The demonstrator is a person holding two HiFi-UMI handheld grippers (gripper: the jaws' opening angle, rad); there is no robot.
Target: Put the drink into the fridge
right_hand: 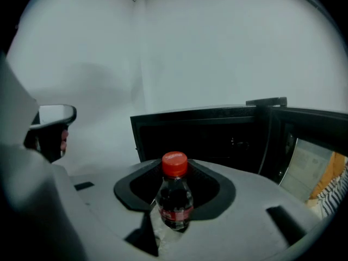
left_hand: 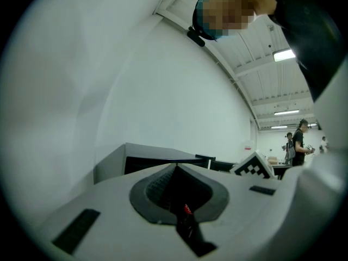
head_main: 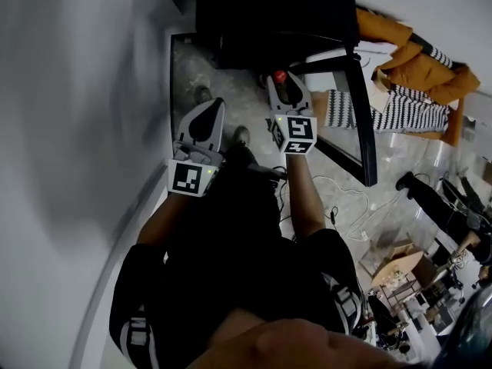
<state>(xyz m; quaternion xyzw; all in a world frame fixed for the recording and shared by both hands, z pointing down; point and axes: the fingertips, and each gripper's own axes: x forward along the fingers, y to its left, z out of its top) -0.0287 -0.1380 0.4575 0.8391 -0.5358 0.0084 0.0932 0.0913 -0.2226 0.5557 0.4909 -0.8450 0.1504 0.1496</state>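
Pale floor (head_main: 407,156) bears black fridge (head_main: 269,14), white cable (head_main: 360,223).

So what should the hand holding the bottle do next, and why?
Probably ease the bottle forward into the fridge. The right gripper has its fingers clamped on it, upright. The door stands open on the right, and the bottle is not yet inside.

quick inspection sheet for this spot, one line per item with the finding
surface: pale speckled floor
job's things: cola bottle, red cap, upright; black fridge, its door open
clutter: orange jacket and striped cloth beside the door; cardboard box further off
grippers: left tongs shut, empty; right tongs shut on the cola bottle
cables: white cable across the floor
surroundings: white wall behind the fridge; person standing far off
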